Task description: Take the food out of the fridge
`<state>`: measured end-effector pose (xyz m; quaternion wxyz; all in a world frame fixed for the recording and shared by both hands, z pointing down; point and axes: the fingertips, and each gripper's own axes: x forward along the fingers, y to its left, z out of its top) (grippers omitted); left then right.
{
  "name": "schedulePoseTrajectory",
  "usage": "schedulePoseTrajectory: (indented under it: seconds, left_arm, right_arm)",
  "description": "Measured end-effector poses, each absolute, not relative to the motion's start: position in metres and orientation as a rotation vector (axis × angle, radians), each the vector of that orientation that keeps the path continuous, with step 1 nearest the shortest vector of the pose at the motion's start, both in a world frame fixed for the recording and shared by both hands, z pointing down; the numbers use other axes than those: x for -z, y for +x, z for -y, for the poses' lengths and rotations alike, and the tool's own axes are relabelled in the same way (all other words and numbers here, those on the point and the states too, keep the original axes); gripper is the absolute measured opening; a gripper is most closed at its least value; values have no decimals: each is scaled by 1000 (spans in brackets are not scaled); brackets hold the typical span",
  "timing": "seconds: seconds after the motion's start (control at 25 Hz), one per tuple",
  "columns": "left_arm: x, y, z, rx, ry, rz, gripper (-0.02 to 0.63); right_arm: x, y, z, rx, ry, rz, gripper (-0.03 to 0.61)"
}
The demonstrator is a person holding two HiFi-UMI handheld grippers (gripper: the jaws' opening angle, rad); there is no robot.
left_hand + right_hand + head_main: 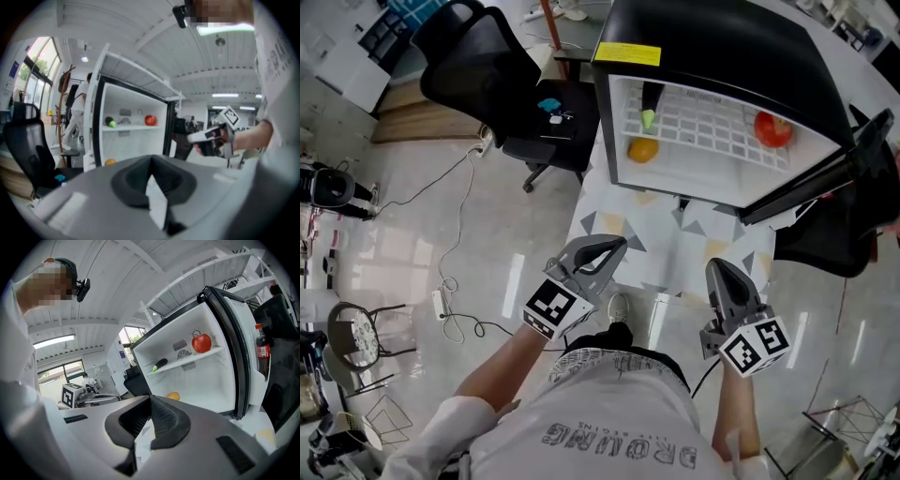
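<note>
A small fridge point(712, 56) stands open ahead of me. On its wire shelf lie a dark eggplant with a green tip point(650, 105) and a red apple point(773, 129). An orange point(642, 150) sits on the floor of the fridge below. My left gripper point(614, 246) and right gripper point(719, 267) are held side by side, well short of the fridge, both shut and empty. In the left gripper view the apple point(150, 120), eggplant point(110, 123) and orange point(110, 161) show beyond the closed jaws. The right gripper view shows the apple point(201, 342), eggplant point(160, 364) and orange point(173, 396).
The fridge door point(825, 178) swings out to the right, with a cola bottle point(262, 348) in its rack. A black office chair point(487, 75) stands left of the fridge. Cables and a power strip point(441, 302) trail on the floor at left. A patterned mat point(675, 244) lies before the fridge.
</note>
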<state>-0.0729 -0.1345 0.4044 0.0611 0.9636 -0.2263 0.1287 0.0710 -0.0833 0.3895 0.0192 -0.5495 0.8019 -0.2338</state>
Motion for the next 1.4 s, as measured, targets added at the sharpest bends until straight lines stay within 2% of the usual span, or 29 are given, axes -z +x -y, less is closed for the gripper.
schedulePoseTrajectory:
  seconds: [0.8,1.4]
  left_arm:
    - [-405,-76,162,-393,2922,713,8]
    - [-398,-29,174,-413,2892,834,8]
  right_arm:
    - [-388,67,109,708,-1694,-2482,-12]
    - [-387,108,131,725,-1562,-2547,-12]
